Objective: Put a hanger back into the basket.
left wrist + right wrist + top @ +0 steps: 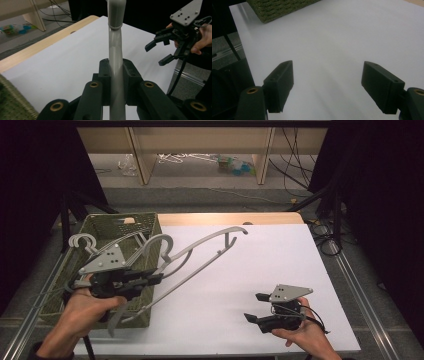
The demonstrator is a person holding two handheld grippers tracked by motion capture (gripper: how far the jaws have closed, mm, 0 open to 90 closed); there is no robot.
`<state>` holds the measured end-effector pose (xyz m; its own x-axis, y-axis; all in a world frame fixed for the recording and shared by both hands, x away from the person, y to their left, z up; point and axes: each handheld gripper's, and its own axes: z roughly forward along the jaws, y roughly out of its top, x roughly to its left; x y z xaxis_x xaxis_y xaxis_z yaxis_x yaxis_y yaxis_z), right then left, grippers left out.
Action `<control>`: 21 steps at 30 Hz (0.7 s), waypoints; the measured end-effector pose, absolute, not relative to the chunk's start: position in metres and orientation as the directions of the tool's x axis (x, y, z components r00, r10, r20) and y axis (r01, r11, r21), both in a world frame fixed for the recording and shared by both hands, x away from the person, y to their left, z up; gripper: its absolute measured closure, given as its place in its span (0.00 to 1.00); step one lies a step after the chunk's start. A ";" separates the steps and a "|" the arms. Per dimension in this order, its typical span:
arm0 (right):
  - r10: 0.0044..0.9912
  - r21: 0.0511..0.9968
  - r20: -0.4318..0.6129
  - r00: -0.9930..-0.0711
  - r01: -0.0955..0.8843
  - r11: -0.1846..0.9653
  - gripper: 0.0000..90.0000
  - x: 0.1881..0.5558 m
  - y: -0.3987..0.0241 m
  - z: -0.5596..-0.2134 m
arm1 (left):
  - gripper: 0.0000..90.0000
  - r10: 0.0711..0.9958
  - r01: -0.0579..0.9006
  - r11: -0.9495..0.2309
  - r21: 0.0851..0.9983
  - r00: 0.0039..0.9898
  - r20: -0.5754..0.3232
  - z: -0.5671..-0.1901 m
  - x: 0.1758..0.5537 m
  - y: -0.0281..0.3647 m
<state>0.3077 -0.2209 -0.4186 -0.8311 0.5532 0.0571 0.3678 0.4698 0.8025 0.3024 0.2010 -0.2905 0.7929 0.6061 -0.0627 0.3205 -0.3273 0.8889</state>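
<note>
Left claw (115, 65) clamps a slim grey hanger (200, 251), apparently plastic; right claw (328, 86) gapes empty.

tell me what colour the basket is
Olive green woven basket, best seen in the high view.

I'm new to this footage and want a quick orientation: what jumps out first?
A long grey hanger slants over the white table, clamped in the left claw beside a green woven basket holding more hangers. At the table's near right, the right claw is open and empty.
</note>
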 end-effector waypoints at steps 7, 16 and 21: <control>0.558 0.802 0.057 -0.828 0.370 0.468 0.30 0.308 -0.222 -0.419 | 0.88 0.670 0.329 -0.277 0.903 0.740 -0.064 -0.277 0.305 0.235; 0.550 0.799 0.065 -0.832 0.373 0.471 0.28 0.307 -0.220 -0.420 | 0.88 0.751 0.366 -0.243 0.898 0.657 -0.064 -0.277 0.322 0.274; 0.547 0.801 0.059 -0.835 0.366 0.473 0.27 0.308 -0.220 -0.420 | 0.88 0.783 0.380 -0.239 0.894 0.619 -0.054 -0.281 0.337 0.294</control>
